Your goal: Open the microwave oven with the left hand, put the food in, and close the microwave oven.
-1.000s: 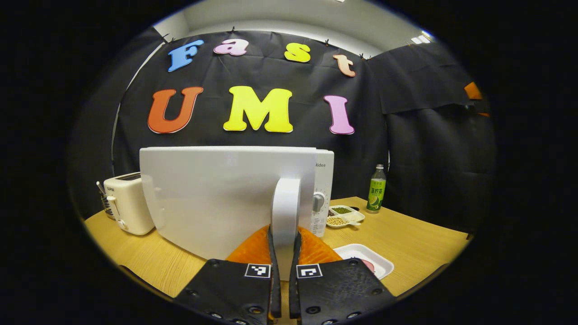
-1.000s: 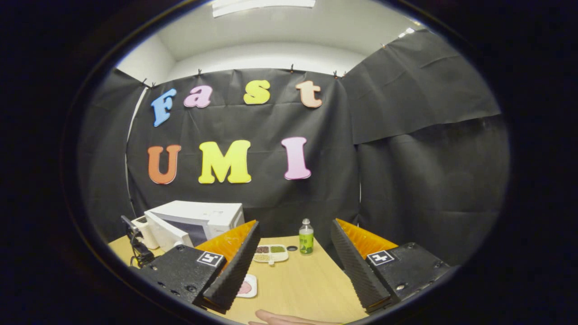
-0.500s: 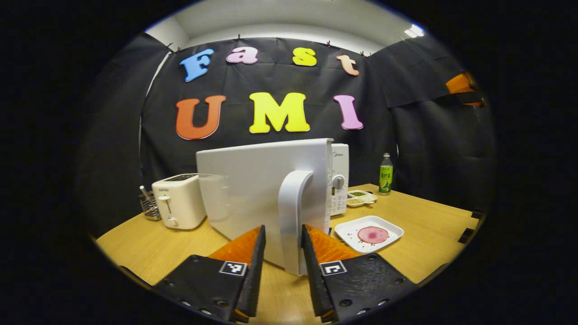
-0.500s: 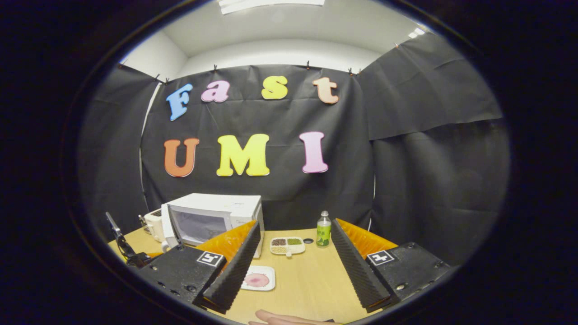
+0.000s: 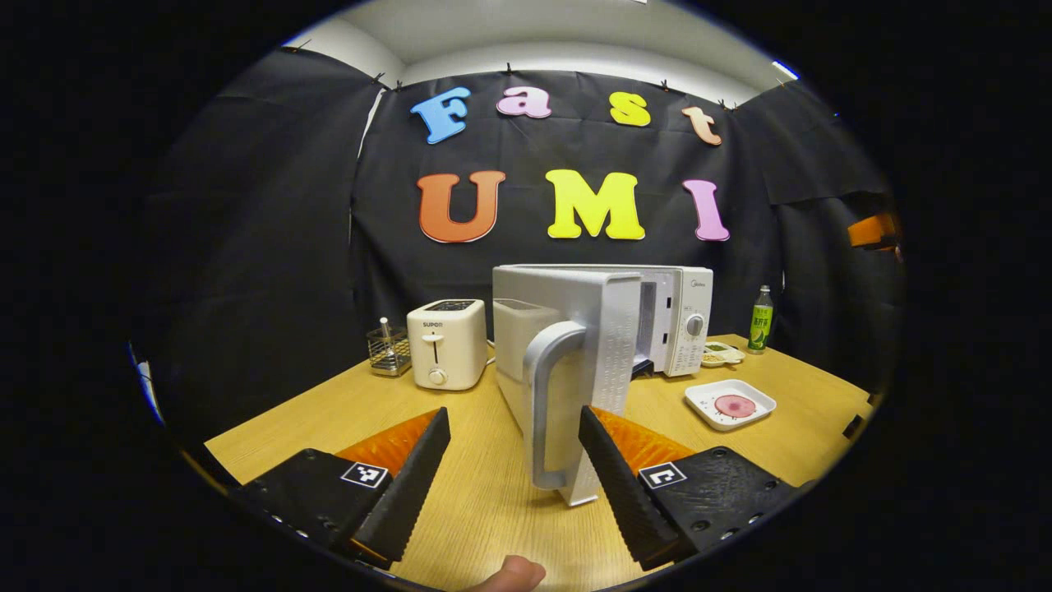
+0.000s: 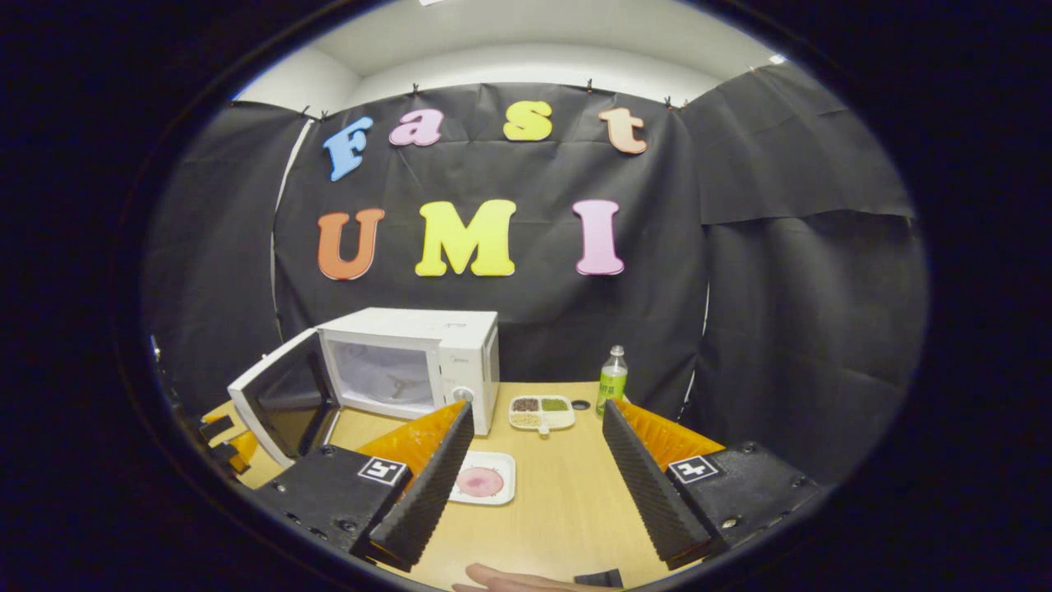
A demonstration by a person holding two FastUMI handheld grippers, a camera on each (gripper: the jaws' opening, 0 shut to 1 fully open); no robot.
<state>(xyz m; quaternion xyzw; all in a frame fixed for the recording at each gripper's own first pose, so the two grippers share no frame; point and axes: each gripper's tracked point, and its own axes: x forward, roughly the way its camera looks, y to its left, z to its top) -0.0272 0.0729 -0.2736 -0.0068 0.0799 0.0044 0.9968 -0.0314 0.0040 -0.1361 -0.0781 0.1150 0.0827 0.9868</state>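
The left gripper view looked at a wooden table (image 5: 345, 419) in the booth. The left gripper (image 5: 514, 460) had its two fingers spread wide apart, and they held nothing. The handle (image 5: 542, 403) of the microwave door (image 5: 588, 362) stood up between the fingers, a bit past their tips, and did not touch them. The door was swung wide open, with its edge turned to the camera. The microwave (image 5: 678, 316) sat behind the door, with a round knob on its front. A white toaster (image 5: 446, 343) stood to the left of the door, and a small wire basket (image 5: 386, 349) stood just beside the toaster. To the right of the microwave, a white tray (image 5: 730, 404) lay on the table with a round pink piece of food (image 5: 734, 405) on it. Farther back was a small dish (image 5: 722, 353) with sections, and a green bottle (image 5: 761, 319) stood near the black wall. A fingertip (image 5: 514, 573) showed at the bottom edge.

In the right gripper view, the right gripper (image 6: 534, 477) was also spread wide and held nothing. It hung above the table (image 6: 567, 501). The tray (image 6: 483, 478) with the food (image 6: 481, 482) lay just past its left finger. The microwave (image 6: 411, 358) stood open behind the tray, with its door (image 6: 283, 403) swung out to the left. The inside looked white. The sectioned dish (image 6: 541, 412) and the bottle (image 6: 611, 381) stood to the right of the microwave. Part of a hand (image 6: 514, 580) showed at the bottom.
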